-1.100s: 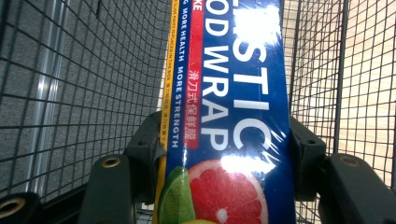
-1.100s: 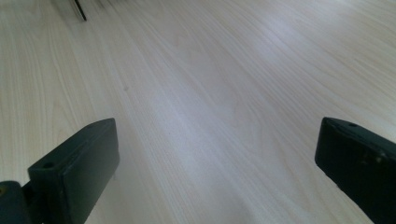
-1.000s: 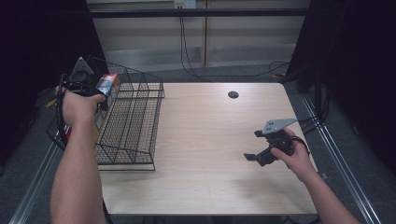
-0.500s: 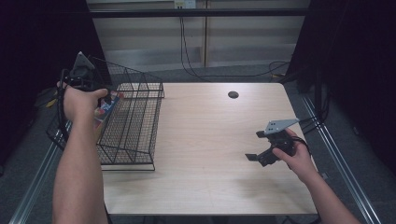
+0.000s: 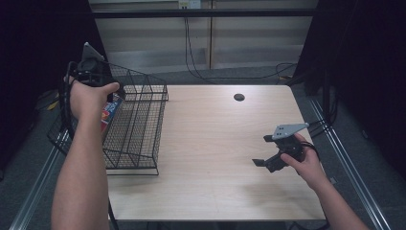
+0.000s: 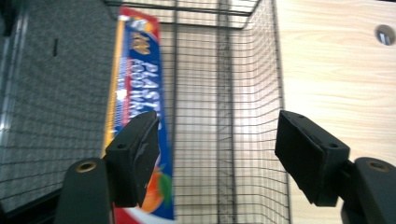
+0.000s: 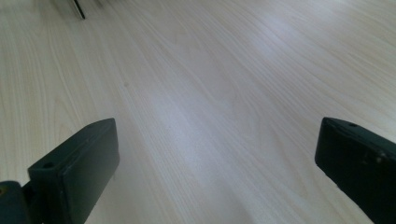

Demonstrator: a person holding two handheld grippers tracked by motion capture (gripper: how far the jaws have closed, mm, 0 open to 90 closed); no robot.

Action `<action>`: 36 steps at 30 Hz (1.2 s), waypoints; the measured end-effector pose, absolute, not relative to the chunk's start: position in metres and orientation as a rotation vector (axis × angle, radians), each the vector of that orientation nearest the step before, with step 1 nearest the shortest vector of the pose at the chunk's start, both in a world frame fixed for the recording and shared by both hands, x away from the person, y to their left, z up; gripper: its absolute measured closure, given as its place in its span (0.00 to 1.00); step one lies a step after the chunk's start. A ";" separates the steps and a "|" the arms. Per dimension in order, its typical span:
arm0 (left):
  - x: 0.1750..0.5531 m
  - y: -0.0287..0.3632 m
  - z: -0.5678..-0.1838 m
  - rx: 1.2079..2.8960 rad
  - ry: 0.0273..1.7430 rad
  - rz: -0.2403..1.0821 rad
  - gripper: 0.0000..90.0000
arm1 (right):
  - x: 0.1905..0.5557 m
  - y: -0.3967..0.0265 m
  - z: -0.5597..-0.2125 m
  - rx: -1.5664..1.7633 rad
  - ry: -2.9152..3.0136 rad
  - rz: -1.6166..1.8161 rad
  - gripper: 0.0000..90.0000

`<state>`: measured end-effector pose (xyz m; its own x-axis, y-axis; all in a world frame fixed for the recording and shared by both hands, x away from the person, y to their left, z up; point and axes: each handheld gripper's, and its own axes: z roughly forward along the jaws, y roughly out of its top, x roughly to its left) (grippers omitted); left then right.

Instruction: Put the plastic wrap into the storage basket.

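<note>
Two hand-held grippers, one in each of your hands. Your left hand-held gripper (image 5: 95,76) hangs over the far left end of the wire basket (image 5: 143,124), above its rim. Its jaws have just been opening and stand apart with nothing between them; the gap frames the basket's mesh floor.

One box (image 6: 137,93) of plastic food wrap, blue with a red and yellow edge. It stands on its long edge inside the basket, along the left wall. In the high view its blue and red end shows beside your left wrist (image 5: 109,112). In the left gripper view the near end of the box passes behind the left jaw; whether they touch you cannot tell.

One wire basket, black, at the left edge of the table (image 5: 215,143), partly overhanging it.

Your right hand-held gripper (image 5: 268,160) sits low over the table's right side, well apart from the basket. Its jaws stand wide apart over bare wood (image 7: 210,116), holding nothing.

One dark round hole (image 5: 239,97) near the table's far edge.
</note>
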<state>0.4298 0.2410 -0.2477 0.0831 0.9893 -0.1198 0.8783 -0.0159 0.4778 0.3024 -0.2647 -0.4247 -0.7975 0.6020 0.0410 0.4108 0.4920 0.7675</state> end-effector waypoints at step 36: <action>0.424 0.148 -0.278 2.015 1.453 0.177 0.15 | 0.299 -0.265 -0.429 0.865 2.515 1.185 0.00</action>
<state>0.4243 0.1475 -0.2784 0.3797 0.8907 -0.2502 0.8046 -0.1844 0.5644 0.2993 -0.2652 -0.4287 -0.7992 0.5996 0.0415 0.4138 0.4989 0.7615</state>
